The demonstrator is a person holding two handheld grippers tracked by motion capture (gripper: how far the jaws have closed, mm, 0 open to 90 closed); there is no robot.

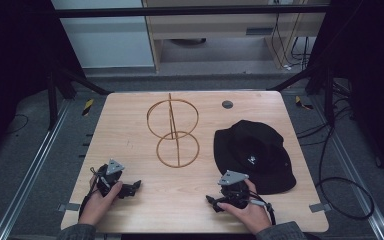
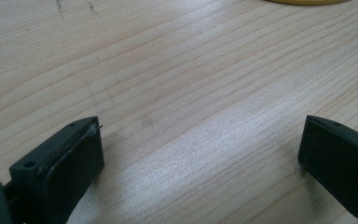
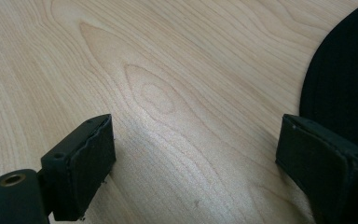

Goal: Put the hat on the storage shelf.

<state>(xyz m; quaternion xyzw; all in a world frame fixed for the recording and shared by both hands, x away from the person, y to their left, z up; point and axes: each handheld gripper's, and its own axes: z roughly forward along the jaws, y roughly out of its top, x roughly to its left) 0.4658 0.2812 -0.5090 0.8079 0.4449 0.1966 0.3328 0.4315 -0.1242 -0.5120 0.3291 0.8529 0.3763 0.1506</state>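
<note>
Left tongs (image 1: 136, 185) and right tongs (image 1: 209, 200) resting low on table (image 1: 130, 125), jaws wide apart, nothing held. Black hat (image 1: 254, 154) lying flat just beside right tongs. Gold wire stand (image 1: 173, 131) mid-table, apart from both.

black hat (image 3: 349, 70) cut by right gripper view's right edge; hat logo (image 1: 253, 159) too small to read.

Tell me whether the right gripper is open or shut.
Open. The right gripper has its two black jaws standing wide apart over bare table, nothing between them; the black hat lies beside one jaw.
</note>
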